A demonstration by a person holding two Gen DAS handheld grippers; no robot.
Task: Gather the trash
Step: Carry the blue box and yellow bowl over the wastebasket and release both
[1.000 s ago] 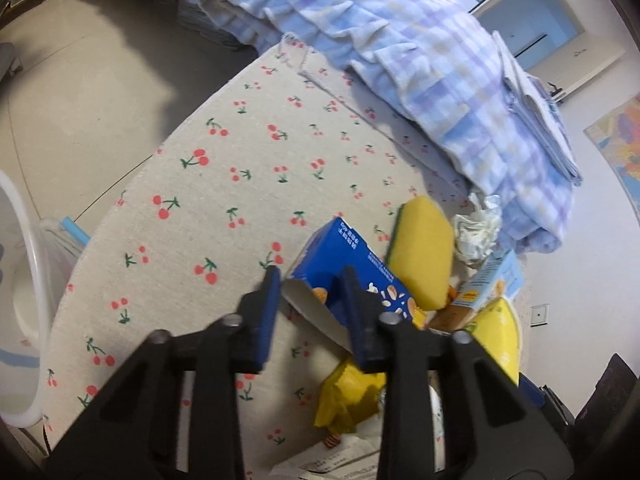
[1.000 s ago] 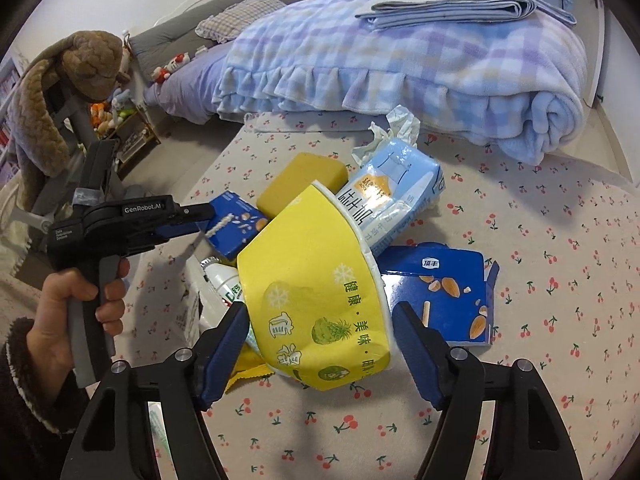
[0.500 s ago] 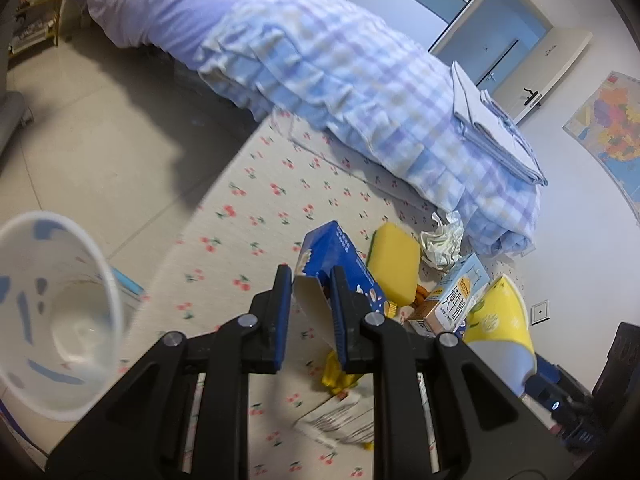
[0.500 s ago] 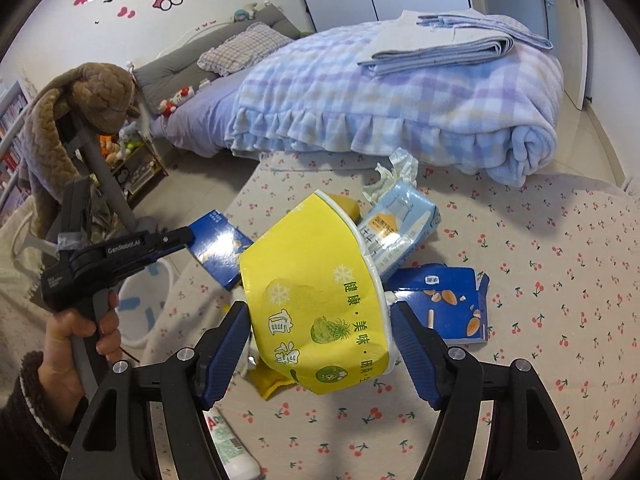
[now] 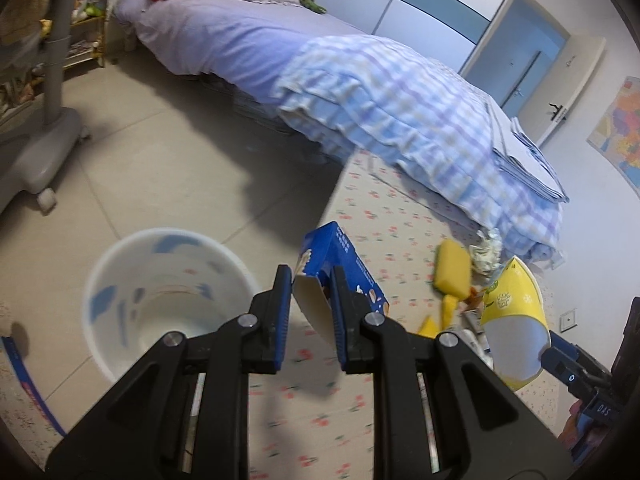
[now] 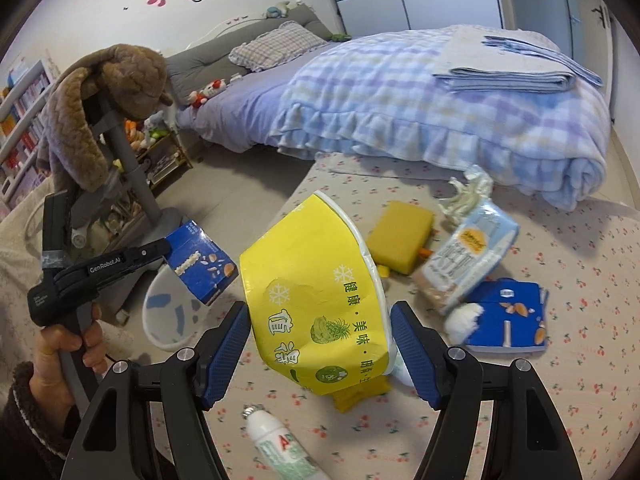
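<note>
In the left wrist view our left gripper (image 5: 309, 294) has just been closing and its fingers (image 5: 281, 299) now pinch the flap of the blue snack box (image 5: 340, 258), so we should carry it toward 9 o'clock until it hangs squarely over the white waste bin (image 5: 164, 296), clear of the rim, before letting go. In the right wrist view our right gripper (image 6: 318, 340) clamps the yellow paper bowl (image 6: 312, 292) with its fingers (image 6: 230, 340) held wide; the bin lies at 9 o'clock with bare floor around it, while the toothpaste tube (image 6: 280, 448), sponge (image 6: 400, 236) and bed (image 6: 440, 96) crowd the rug (image 6: 580, 380).
</note>
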